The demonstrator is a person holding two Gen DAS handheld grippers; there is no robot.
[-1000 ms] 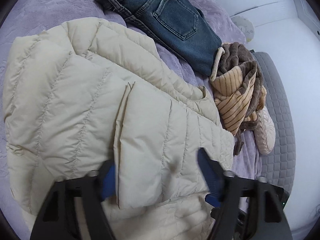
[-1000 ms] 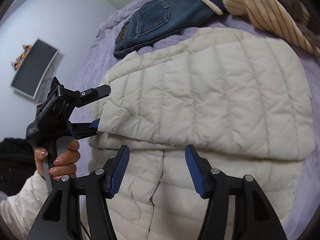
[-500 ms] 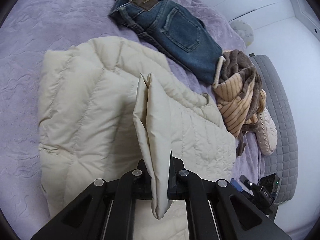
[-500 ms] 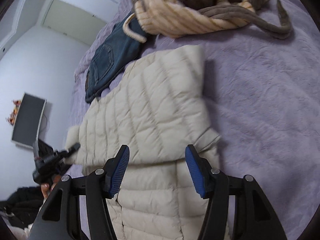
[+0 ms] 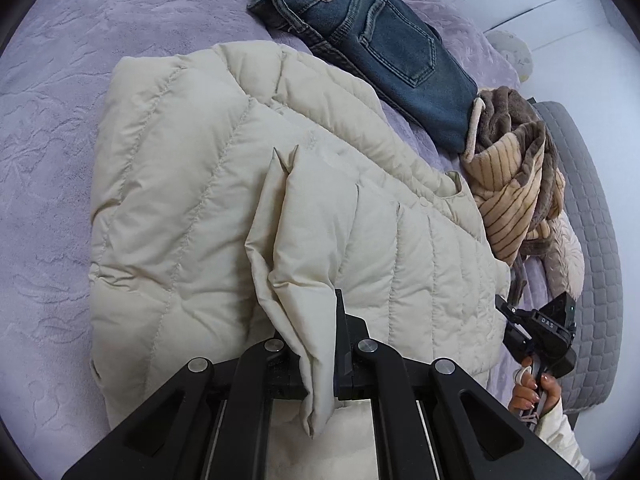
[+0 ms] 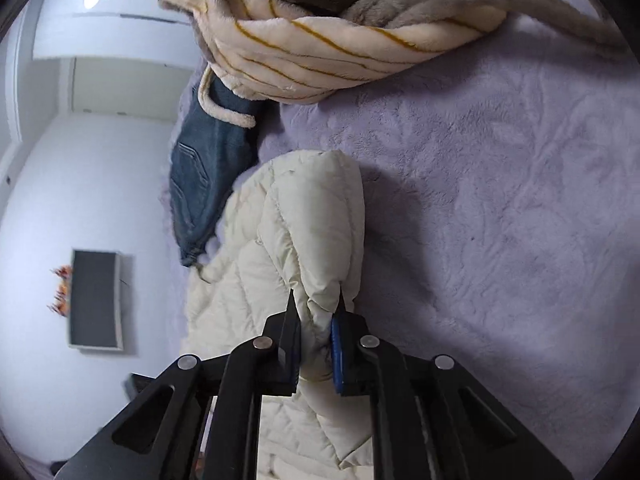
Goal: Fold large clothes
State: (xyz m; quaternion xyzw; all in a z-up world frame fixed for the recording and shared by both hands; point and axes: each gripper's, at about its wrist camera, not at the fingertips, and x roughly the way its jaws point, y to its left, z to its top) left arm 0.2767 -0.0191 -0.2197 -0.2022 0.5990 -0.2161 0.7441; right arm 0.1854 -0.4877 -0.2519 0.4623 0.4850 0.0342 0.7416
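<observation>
While it lay on the purple bed cover, the cream puffer jacket had its long axis running from the left gripper's side toward the striped plush blanket, with its collar toward the blanket. Folded blue jeans lay just beside it. The left gripper was closed on a raised fold of the jacket, and the right gripper pinched another jacket edge.

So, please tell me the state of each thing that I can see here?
Cream quilted puffer jacket: partly folded, pinched by both tools.
Left tool: shut on the jacket.
Right tool: shut on the jacket.
Blue denim jeans: folded, lying flat.
Brown and cream striped fleece garment: crumpled, unfolded.
</observation>
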